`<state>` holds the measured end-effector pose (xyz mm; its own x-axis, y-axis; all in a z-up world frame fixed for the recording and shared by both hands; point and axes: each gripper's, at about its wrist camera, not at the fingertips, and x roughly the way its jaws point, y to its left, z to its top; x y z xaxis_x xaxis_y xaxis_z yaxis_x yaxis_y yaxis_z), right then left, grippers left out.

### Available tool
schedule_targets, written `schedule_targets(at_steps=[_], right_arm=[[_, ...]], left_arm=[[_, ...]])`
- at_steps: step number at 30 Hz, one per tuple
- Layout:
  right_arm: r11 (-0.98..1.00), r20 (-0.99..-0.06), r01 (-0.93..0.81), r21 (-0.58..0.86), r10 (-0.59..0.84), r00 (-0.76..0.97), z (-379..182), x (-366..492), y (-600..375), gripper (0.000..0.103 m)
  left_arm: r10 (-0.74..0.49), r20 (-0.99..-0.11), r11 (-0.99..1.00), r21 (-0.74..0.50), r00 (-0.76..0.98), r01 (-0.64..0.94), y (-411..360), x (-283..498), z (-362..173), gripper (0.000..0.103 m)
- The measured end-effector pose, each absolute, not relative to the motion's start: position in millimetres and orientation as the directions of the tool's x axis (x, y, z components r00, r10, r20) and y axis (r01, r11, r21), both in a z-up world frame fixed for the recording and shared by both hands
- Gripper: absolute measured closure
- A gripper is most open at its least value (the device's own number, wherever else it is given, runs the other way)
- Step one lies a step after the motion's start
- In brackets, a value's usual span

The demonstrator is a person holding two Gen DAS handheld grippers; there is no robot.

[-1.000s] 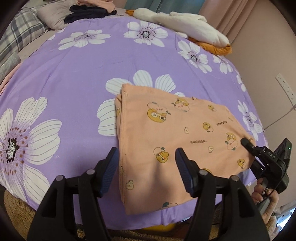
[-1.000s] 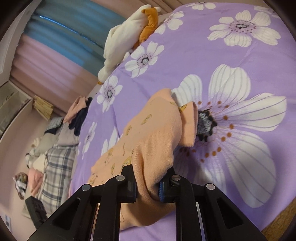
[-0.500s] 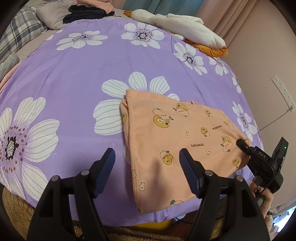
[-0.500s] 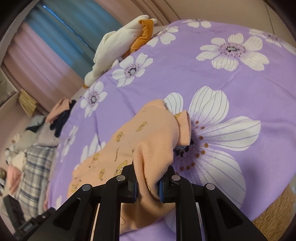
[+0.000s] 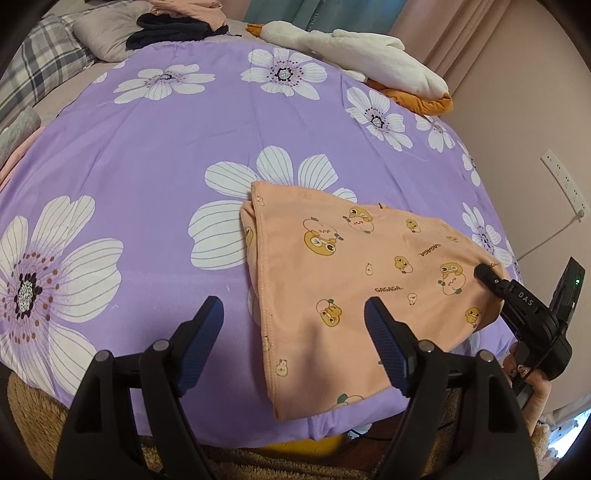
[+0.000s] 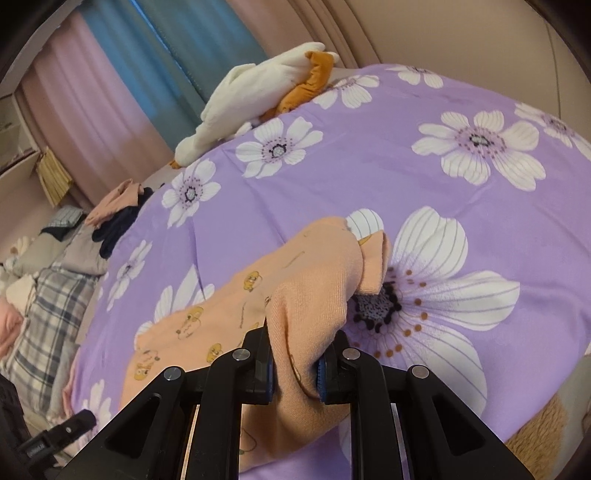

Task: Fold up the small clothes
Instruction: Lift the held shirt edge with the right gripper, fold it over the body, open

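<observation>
A small peach garment [image 5: 343,273] printed with yellow cartoon ducks lies folded near the front edge of the purple flowered bedspread [image 5: 147,177]. My left gripper [image 5: 295,328] hovers over the garment's near left edge, jaws opening wide, nothing pressed between the blue pads. My right gripper [image 6: 294,365] is shut on a bunched fold of the same garment [image 6: 306,295], lifting its right end off the bed. In the left wrist view the right gripper [image 5: 487,275] shows at the garment's right corner, held by a hand [image 5: 532,391].
A white and orange plush toy [image 5: 369,51] lies at the bed's far right. Dark and pink clothes [image 5: 173,26] and a plaid pillow [image 5: 40,62] sit at the far left. A wall socket with cable [image 5: 565,184] is on the right wall.
The left gripper's jaws have spread wider and pulled back from the garment's edge. The right gripper has rolled and risen a little with the bunched cloth still in it.
</observation>
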<state>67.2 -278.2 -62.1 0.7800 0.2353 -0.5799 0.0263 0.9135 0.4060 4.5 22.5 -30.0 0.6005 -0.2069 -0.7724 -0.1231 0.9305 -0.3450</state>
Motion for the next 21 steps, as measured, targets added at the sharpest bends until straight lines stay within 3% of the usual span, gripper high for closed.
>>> schedule_targets(at_steps=[21], right_arm=[[0.957, -0.527, -0.145, 0.251, 0.261, 0.809, -25.2, 64.7, -222.1, 0.086]], left_arm=[[-0.2, -0.781, 0.905, -0.379, 0.592, -0.193, 48.8, -0.7, -36.5, 0.021]])
